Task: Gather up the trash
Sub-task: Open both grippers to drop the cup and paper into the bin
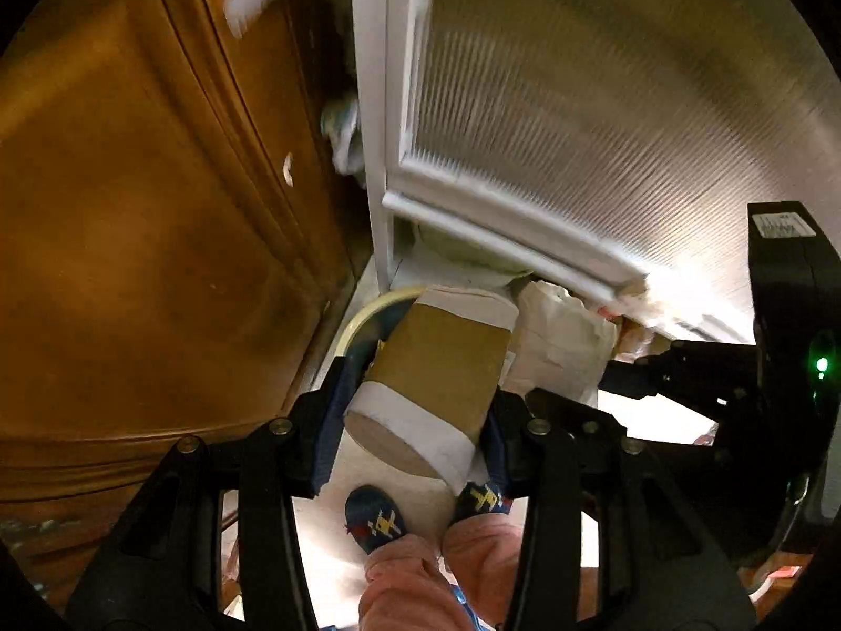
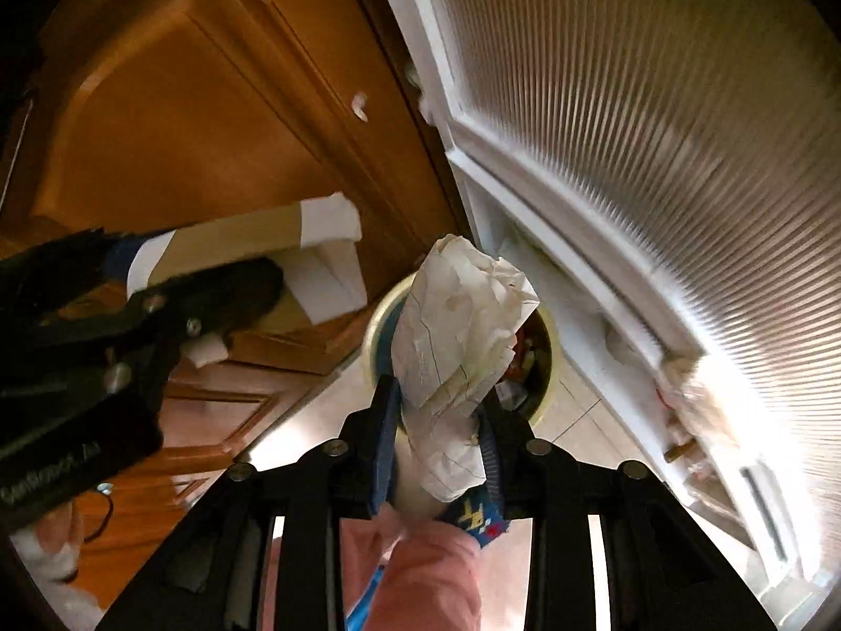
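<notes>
- My left claw (image 1: 415,415) grips a paper cup (image 1: 436,368) above the floor.
- My right claw (image 2: 439,415) clamps crumpled paper (image 2: 457,310) over the round bin (image 2: 541,368) beside the white door (image 2: 631,105).

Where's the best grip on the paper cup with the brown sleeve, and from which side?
Across the brown sleeve band of the paper cup, fingers on opposite sides of the round wall, coming from its base end. That is how the left gripper holds it now, cup pointing rim-first toward the bin. The sleeve looks stiffer and less slippery than the bare white ends, and mid-body should avoid crushing the rim.
</notes>
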A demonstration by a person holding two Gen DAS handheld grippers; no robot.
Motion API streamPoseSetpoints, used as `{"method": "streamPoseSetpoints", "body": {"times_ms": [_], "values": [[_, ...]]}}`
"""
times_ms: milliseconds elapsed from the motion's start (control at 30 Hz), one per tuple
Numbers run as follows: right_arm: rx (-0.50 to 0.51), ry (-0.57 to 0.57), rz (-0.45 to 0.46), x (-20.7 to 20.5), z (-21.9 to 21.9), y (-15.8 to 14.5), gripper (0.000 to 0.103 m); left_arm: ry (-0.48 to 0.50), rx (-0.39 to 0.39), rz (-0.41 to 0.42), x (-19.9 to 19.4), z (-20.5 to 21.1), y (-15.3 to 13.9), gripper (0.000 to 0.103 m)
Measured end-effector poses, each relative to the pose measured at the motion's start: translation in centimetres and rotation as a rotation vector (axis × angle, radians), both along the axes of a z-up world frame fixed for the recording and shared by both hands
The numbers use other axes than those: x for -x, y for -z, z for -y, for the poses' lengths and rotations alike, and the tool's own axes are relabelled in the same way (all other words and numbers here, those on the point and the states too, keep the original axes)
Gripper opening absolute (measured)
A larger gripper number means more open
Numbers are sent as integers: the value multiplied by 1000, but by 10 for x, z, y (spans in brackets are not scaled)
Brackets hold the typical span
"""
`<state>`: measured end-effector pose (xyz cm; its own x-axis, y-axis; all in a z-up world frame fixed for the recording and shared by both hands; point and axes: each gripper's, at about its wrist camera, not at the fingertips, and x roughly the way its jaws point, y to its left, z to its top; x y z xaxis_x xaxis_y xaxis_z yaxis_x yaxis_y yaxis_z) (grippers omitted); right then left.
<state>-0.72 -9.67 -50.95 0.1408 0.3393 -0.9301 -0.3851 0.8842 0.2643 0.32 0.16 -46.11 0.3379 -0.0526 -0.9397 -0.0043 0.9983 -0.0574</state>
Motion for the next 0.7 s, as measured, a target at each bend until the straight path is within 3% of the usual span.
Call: {"method": "streamPoseSetpoints", "body": {"times_ms": [100,133,233,333,500,700], "values": [[7,26,-22,-10,-2,34,34,1,1,-18,-7,-3,32,42],[8,38,-30,-13,-2,49,38,2,4,-25,-8,-4,39,48],[22,60,-48,-21,-4,74,52,12,-12,-48,-17,-6,58,84],[30,74,-41,-25,-3,90,66,33,-32,-53,-21,-7,71,85],[43,99,-44,-28,-4,102,68,54,-26,-72,-21,-9,85,85],[50,145,-54,-24,6,95,80,51,-11,-74,-20,-14,78,86]]}}
